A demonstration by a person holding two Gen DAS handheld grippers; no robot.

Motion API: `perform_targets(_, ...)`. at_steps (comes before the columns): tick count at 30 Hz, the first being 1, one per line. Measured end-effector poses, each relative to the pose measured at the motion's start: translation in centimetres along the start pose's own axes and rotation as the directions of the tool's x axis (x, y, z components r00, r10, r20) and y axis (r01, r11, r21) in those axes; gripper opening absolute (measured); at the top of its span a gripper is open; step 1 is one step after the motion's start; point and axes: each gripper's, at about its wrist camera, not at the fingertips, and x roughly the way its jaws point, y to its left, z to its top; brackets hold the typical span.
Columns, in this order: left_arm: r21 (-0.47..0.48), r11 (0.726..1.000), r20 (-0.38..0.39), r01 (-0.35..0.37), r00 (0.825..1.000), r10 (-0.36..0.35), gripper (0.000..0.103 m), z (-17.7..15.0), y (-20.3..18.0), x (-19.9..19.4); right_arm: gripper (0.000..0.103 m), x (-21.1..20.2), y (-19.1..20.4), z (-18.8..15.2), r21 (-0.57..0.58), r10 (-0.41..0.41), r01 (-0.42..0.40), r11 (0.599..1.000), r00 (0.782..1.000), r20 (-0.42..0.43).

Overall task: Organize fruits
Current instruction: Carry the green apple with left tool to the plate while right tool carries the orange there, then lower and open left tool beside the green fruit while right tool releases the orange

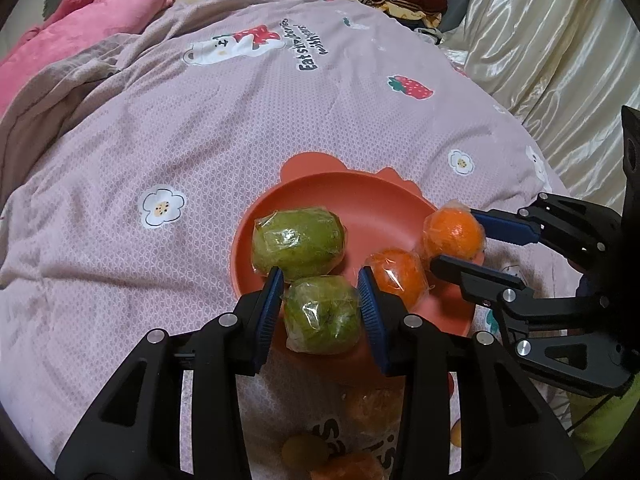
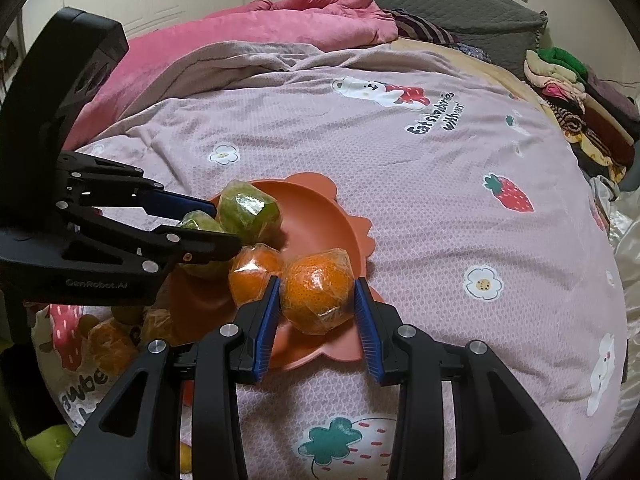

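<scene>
Pink strawberry-print bedspread (image 1: 200, 152) covers the bed, a rumpled pink blanket (image 1: 100, 12) at its head. On it sits my orange plate (image 1: 320, 196). My left tongs (image 1: 320, 300) clamp a wrapped green fruit (image 1: 320, 316); my right tongs (image 2: 316, 300) clamp a wrapped orange (image 2: 316, 296).

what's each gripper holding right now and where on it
Left gripper: a wrapped green fruit, jaws on its sides. Right gripper: a wrapped orange, also by its sides.

Bedspread (image 1: 224, 152) print at 12 o'clock reads "Eat strawberries", second line unclear. Left gripper (image 2: 224, 220) body at 9 o'clock marked "GenRobot.AI". Partial letters "awbe" at 7 o'clock.
</scene>
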Motion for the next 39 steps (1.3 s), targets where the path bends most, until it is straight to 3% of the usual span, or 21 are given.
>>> perform_targets(25,0.0,1.0,-0.001,0.006,1.0,-0.006,0.03,0.0,0.1,-0.1,0.037,0.7,0.4,0.4,-0.027,-0.028,0.028,0.999,0.999,-0.018)
perform_targets(28,0.002,1.0,-0.001,0.004,1.0,-0.004,0.03,0.0,0.1,-0.1,0.048,0.4,0.4,0.3,-0.02,-0.029,0.028,0.999,0.999,-0.016)
perform_targets(34,-0.001,1.0,0.001,0.001,1.0,-0.001,0.031,0.0,0.1,-0.2,0.051,-0.4,0.3,0.0,-0.014,-0.028,0.028,0.999,1.0,-0.003)
perform_targets(39,-0.003,1.0,0.005,-0.005,1.0,0.005,0.038,0.0,0.1,-0.5,0.057,-0.9,0.2,-0.4,-0.001,-0.032,0.032,0.999,0.999,0.005)
